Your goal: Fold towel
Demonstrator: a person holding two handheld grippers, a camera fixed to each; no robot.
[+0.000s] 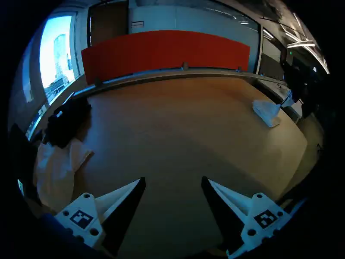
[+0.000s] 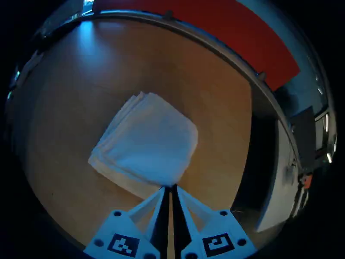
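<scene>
Since the towel [image 2: 148,144] already lies on the table [image 2: 64,86] as a squared stack of several layers, folding looks nearly or fully done. At its near corner the right gripper [image 2: 170,190] has its 2 fingers closed on the cloth, perhaps for a last fold. Well apart from it, the left gripper [image 1: 172,185] hangs open over the wood, holding nothing, with a cloth pile [image 1: 56,170] beside it.

I see white towel [image 2: 146,146], tan wood table [image 2: 64,86], red divider [image 1: 164,52]; my left gripper [image 1: 172,179] and right gripper [image 2: 171,187] white, black-and-white square tags [image 1: 81,218].
</scene>
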